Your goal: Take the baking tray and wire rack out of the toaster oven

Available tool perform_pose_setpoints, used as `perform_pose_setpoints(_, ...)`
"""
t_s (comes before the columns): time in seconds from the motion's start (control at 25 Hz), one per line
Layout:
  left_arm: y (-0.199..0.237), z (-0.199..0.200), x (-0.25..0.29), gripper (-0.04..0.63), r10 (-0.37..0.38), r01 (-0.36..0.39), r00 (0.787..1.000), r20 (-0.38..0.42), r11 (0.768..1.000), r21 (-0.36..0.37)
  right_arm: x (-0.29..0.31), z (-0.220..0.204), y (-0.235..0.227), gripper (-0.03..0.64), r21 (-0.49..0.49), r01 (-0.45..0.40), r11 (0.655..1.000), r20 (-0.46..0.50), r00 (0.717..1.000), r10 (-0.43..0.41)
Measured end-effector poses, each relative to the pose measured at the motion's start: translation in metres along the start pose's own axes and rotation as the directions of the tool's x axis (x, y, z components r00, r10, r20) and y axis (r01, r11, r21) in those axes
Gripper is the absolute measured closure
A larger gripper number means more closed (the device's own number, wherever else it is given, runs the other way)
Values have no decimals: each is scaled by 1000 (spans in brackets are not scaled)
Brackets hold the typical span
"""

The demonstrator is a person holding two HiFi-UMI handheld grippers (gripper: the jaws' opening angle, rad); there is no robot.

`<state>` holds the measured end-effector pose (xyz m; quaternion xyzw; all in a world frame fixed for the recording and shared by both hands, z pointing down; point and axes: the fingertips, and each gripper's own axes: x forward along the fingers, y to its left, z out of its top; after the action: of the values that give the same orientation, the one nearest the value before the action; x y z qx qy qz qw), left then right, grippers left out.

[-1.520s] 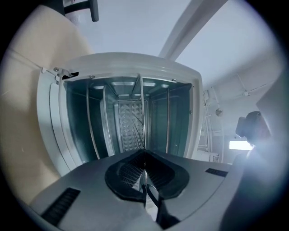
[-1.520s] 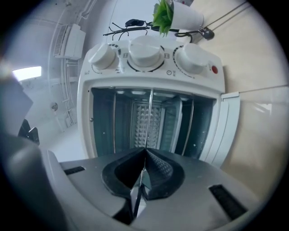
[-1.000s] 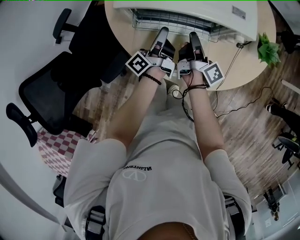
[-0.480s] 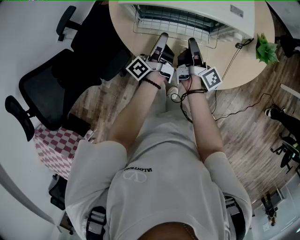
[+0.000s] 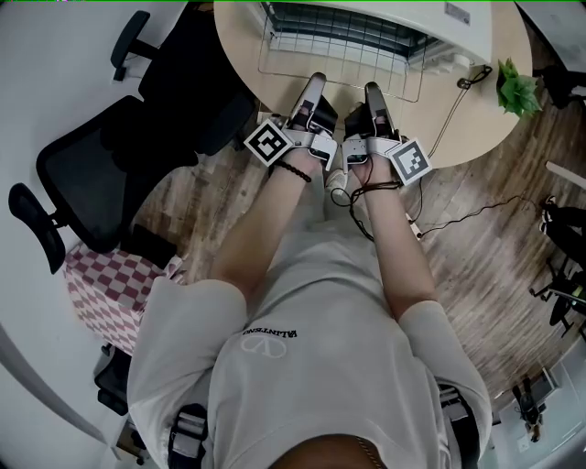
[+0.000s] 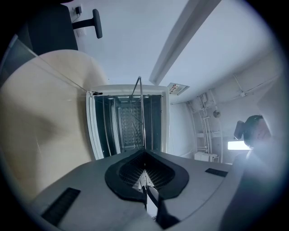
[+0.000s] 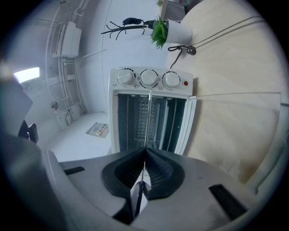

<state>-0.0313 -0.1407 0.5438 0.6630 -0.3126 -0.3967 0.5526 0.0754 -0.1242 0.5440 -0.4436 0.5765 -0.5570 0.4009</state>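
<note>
A white toaster oven (image 5: 458,23) stands with its door open at the far side of a round beige table (image 5: 240,55). The wire rack (image 5: 339,50) sticks out of it, level, over the table. Both grippers hold the rack's near edge side by side: the left gripper (image 5: 316,82) and the right gripper (image 5: 373,90) are each shut on its front wire. In the left gripper view the rack (image 6: 141,117) shows edge-on, running from the left gripper (image 6: 144,155) into the oven (image 6: 128,119). The right gripper view shows the same rack (image 7: 148,117), right gripper (image 7: 145,153) and oven (image 7: 149,79). I cannot make out a baking tray.
A black office chair (image 5: 101,156) stands left of the table. A small potted plant (image 5: 517,87) sits at the table's right edge, and a power cord (image 5: 449,114) hangs off it. A chequered cushion (image 5: 114,284) lies on the wooden floor at the left.
Both grippers have drawn back from the oven together, pulling the wire rack with them. More of the rack now shows outside the oven.
</note>
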Motion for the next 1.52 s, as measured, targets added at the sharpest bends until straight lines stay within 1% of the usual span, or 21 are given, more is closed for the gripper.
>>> perform_pose_setpoints(0.16, -3, -6, -12, 593, 4, -4, 1000, 8, 1000, -9, -13, -5, -1, 606, 5, 7, 1000, -12, 1000, -7)
perform_pose_setpoints(0.4, -11, -13, -31, 592, 4, -4, 1000, 11, 1000, 14, -33, -15, 2, 606, 17, 10, 1000, -31, 999, -9)
perform_pose_setpoints(0.6, -15, -17, -48, 592, 12, -12, 1000, 17, 1000, 7, -48, -25, 4, 606, 15, 11, 1000, -55, 998, -10)
perform_pose_setpoints(0.88, -25, -22, -68, 594, 5, -5, 1000, 22, 1000, 12, -67, -36, 10, 607, 9, 2, 1000, -84, 996, -1)
perform_pose_setpoints(1.04, -32, -27, -83, 594, 6, -6, 1000, 14, 1000, 15, -81, -46, 14, 607, 15, 4, 1000, -113, 994, -2)
perform_pose_setpoints(1.32, -63, -34, -111, 594, 7, -7, 1000, 8, 1000, 11, -109, -62, 40, 607, 19, -12, 1000, -164, 986, 15)
perform_pose_setpoints(1.52, -92, -37, -118, 592, 11, -11, 1000, 7, 1000, 6, -122, -66, 66, 607, 1, -36, 999, -196, 980, 36)
